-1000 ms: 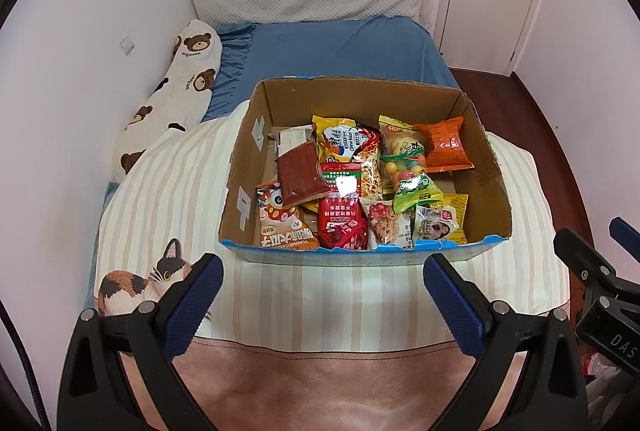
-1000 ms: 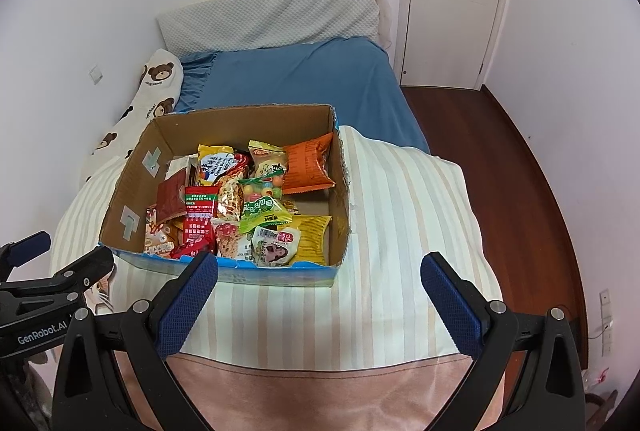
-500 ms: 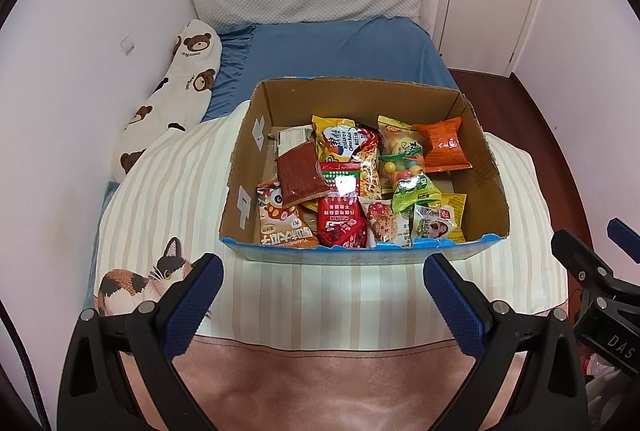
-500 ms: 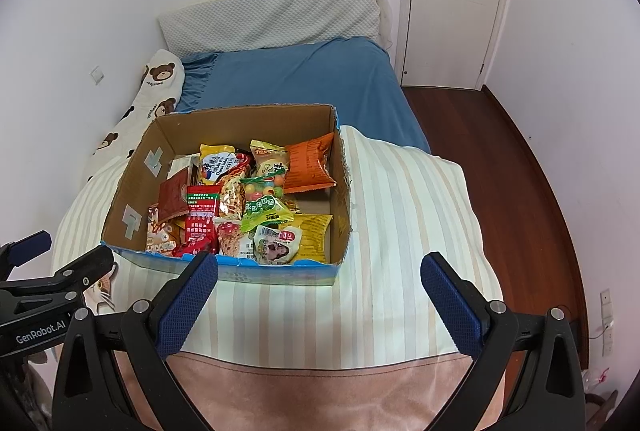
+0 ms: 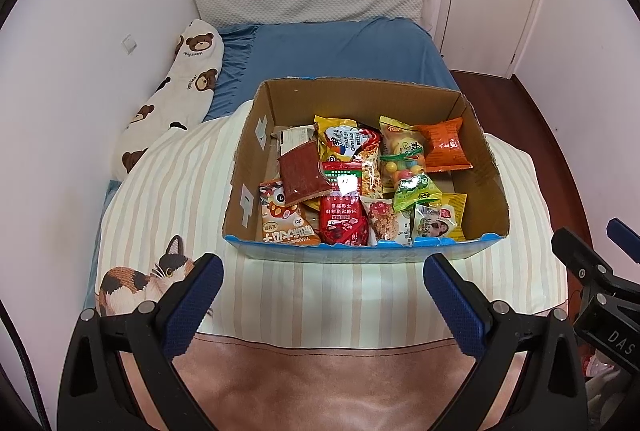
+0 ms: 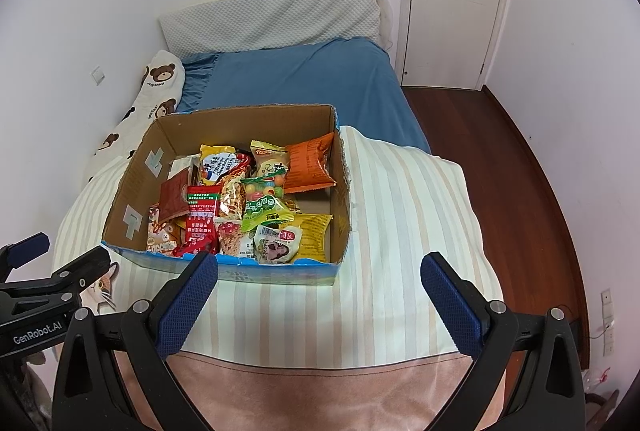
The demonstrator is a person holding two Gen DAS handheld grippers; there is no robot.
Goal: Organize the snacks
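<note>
Both tools hang short of the cardboard box (image 5: 486,159): the left gripper (image 5: 323,285) and the right gripper (image 6: 319,285) each stand wide apart and hold nothing. The snack packets (image 6: 240,199) lie heaped inside the box, which sits on a striped quilt (image 6: 404,231) over the bed. The packets overlap, so pinching the green packet (image 6: 264,212) could drag its neighbours along or crush puffed bags such as the orange packet (image 5: 442,147). The quilt looks soft, so pressing down may tip the box. How deep the pile goes is unclear.
</note>
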